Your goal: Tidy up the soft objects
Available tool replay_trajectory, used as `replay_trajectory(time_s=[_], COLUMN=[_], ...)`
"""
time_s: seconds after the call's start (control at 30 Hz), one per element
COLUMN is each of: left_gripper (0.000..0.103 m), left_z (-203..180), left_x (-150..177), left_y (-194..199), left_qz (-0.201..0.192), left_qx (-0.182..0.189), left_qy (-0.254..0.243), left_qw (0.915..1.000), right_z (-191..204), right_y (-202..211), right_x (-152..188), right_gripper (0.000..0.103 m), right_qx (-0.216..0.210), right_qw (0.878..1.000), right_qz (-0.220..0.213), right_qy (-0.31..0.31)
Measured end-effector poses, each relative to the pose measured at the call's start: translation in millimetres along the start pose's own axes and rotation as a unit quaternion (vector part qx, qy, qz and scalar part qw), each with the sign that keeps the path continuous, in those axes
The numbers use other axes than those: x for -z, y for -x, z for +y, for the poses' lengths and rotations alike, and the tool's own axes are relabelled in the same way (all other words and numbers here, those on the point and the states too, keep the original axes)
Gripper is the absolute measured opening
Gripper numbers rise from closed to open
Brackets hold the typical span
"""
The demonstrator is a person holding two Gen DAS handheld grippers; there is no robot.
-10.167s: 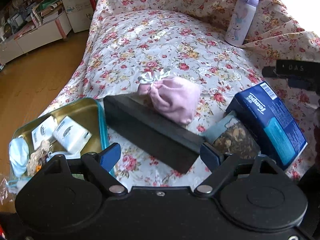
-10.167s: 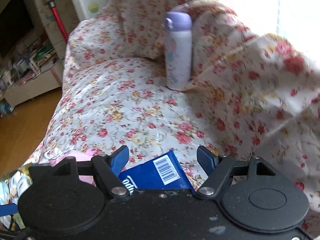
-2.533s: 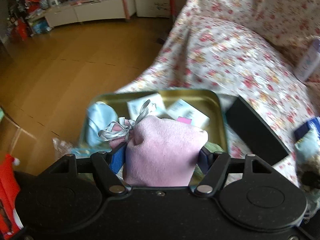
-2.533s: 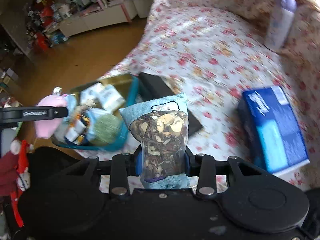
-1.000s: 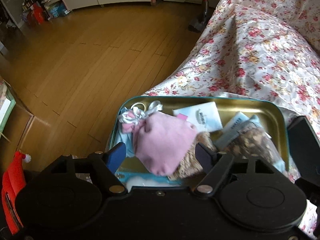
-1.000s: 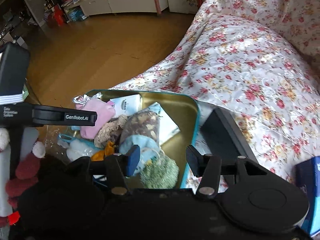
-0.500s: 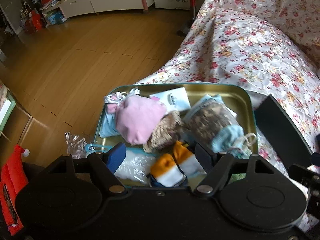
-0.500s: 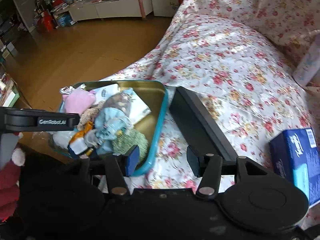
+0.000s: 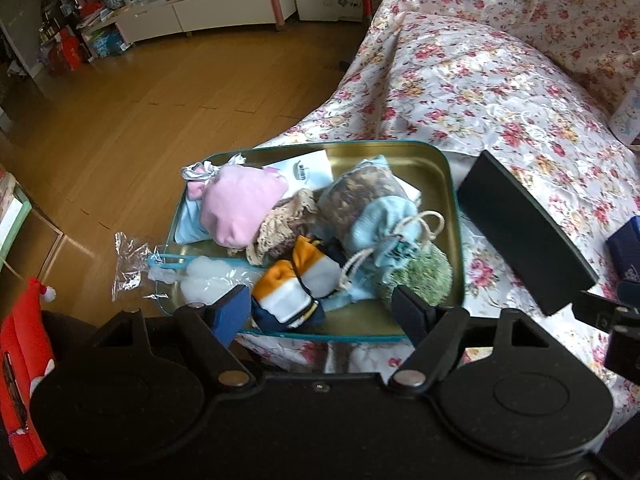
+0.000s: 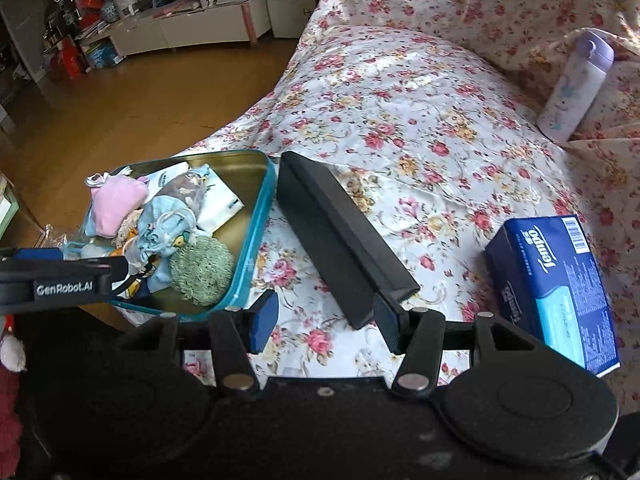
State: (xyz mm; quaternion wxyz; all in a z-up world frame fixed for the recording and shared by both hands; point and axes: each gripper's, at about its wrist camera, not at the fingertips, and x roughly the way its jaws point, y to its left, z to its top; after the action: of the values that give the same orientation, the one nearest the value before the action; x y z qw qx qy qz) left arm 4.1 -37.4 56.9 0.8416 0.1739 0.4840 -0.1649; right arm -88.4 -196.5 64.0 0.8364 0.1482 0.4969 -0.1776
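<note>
A teal-rimmed gold tin (image 9: 436, 168) sits at the edge of the floral-covered sofa. In it lie a pink pouch (image 9: 240, 208), a see-through sachet of dried bits (image 9: 360, 196), a light blue drawstring bag (image 9: 384, 232), a green fuzzy ball (image 9: 424, 276), a lace piece and orange-white-navy socks (image 9: 296, 288). My left gripper (image 9: 322, 312) is open and empty, just in front of the tin. My right gripper (image 10: 324, 316) is open and empty over the cover, right of the tin (image 10: 260, 208). The pink pouch (image 10: 116, 200) shows there too.
A black rectangular lid (image 10: 340, 232) lies right of the tin. A blue Tempo tissue pack (image 10: 560, 288) lies further right. A lilac-capped bottle (image 10: 572, 84) leans at the sofa back. Crinkled plastic (image 9: 132, 260) hangs off the tin's left end. Wooden floor lies beyond.
Both grippers let go of the pink pouch and the sachet into the tin and have pulled back, open. The right gripper has swung right, toward the lid and tissue pack.
</note>
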Motion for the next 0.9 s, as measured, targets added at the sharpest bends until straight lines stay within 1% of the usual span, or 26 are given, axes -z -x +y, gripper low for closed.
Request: replay_trajectory(time_s=[0.07, 0.17, 0.3, 0.53, 0.9], left_gripper=[0.081, 0.081, 0.085, 0.085, 0.085], left_z=[-2, -6, -4, -3, 4], left_x=[3, 6, 10, 19, 28], left_y=[4, 10, 15, 16, 15], left_qz=[-0.005, -0.014, -0.016, -0.009, -0.003], left_qx=[0.000, -0.008, -0.001, 0.005, 0.008], left_qy=[-0.001, -0.006, 0.002, 0.009, 0.017], left_qw=[1.0000, 0.9999, 0.9999, 0.9999, 0.9998], right_z=[-2, -2, -2, 3, 7], right_y=[1, 0, 1, 5, 3], right_x=[2, 3, 6, 11, 16], right_gripper=[0.053, 0.053, 0.053, 0.054, 0.054], right_qx=[0.001, 0.004, 0.007, 0.018, 0.019], right_qw=[1.000, 1.000, 1.000, 1.000, 1.000], right_qz=[0.000, 0.001, 0.002, -0.002, 0.006], right_qy=[-0.004, -0.007, -0.007, 0.001, 0.002])
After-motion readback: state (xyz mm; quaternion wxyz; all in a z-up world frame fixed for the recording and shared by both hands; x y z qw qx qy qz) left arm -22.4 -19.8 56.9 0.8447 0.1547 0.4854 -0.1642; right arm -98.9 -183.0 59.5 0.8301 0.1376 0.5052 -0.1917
